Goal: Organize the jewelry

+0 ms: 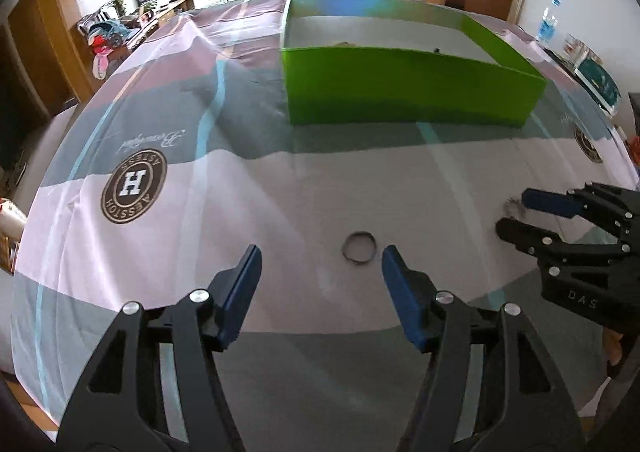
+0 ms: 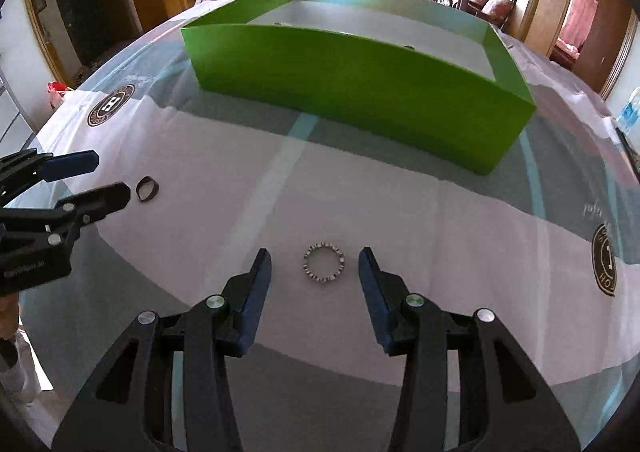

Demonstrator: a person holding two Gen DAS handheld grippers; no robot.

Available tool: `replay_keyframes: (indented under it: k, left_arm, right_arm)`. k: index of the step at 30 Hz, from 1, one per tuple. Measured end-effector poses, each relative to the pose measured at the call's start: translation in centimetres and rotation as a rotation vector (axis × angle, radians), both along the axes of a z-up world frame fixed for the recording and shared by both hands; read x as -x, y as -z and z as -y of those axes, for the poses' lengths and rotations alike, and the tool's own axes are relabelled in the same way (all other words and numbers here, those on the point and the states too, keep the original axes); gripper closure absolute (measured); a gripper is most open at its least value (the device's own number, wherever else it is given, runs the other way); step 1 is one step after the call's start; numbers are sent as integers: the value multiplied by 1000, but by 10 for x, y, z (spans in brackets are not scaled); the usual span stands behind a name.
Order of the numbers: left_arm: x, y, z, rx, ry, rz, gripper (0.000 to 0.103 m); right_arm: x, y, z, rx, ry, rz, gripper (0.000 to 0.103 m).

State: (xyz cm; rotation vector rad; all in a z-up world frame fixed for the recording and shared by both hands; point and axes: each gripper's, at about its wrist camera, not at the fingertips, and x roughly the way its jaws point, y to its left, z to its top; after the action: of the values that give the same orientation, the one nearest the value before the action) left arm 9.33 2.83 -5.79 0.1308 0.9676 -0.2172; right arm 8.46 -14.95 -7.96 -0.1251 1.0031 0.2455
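In front of the green cardboard box, both grippers' jaws gape around a plain band ring and beaded ring, likely needing closing next.

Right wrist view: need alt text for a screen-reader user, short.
The open right gripper hovers over a studded silver ring lying flat on a striped tablecloth, the ring between its blue fingertips, untouched. At left, the open left gripper points at a plain dark ring. Behind both stands a green open-top box.
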Motion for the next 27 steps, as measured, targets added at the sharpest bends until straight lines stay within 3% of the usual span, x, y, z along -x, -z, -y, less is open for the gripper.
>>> replay_keyframes:
  k: [7, 16, 19, 21, 27]
  left_arm:
    - [-2, 9, 13, 12, 30, -33, 59]
    - [-6, 14, 22, -6, 28, -29, 59]
    - [-6, 13, 22, -5, 28, -22, 67]
    - [-5, 13, 21, 3, 31, -24, 79]
    - [-4, 12, 25, 0, 31, -22, 83]
  right_arm:
    - [5, -1, 5, -18, 18, 12, 77]
    - [4, 1, 5, -19, 33, 24, 77]
    - [1, 1, 2, -16, 33, 28, 77]
    - [1, 1, 1, -16, 33, 30, 78]
    - [4, 0, 1, -23, 21, 27, 82]
